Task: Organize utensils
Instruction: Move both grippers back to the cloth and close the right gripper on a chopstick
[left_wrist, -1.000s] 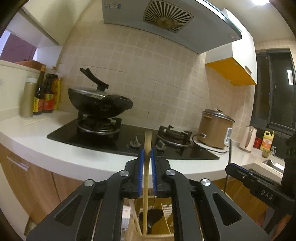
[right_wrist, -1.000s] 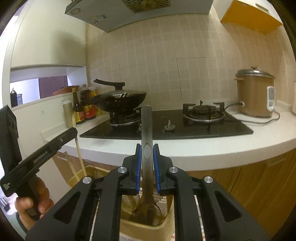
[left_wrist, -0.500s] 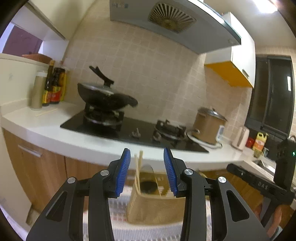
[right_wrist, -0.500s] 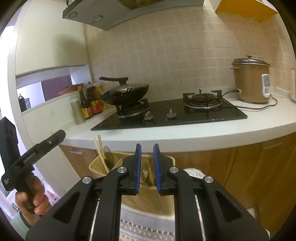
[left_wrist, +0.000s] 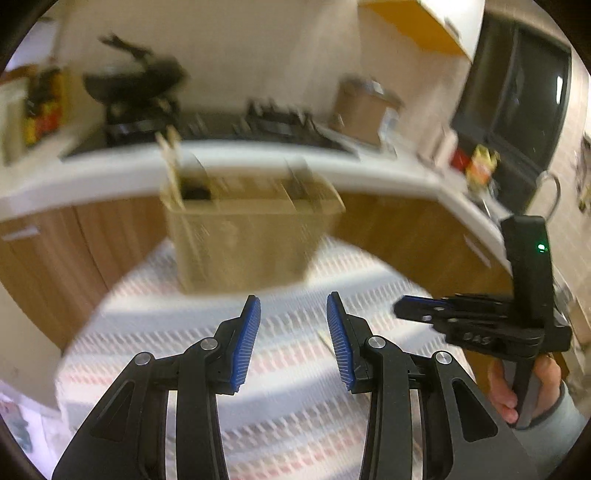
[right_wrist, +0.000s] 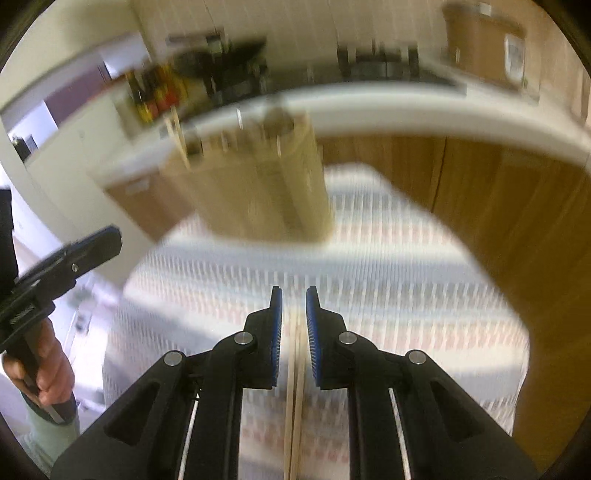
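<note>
Chopsticks (right_wrist: 294, 369): loose pair lying flat on the striped cloth (left_wrist: 295, 424), well in front of the utensil holder (left_wrist: 240, 243), seen through the slot of the right gripper (right_wrist: 294, 317). Its jaws are nearly together with nothing clamped. Left gripper (left_wrist: 293, 325) is also in front of the holder, jaws apart and just been opening, nothing between them. The holder stands upright on the cloth, with wooden sticks (left_wrist: 170, 162) poking out of its left-end compartment. Heavy motion blur in both views.
</note>
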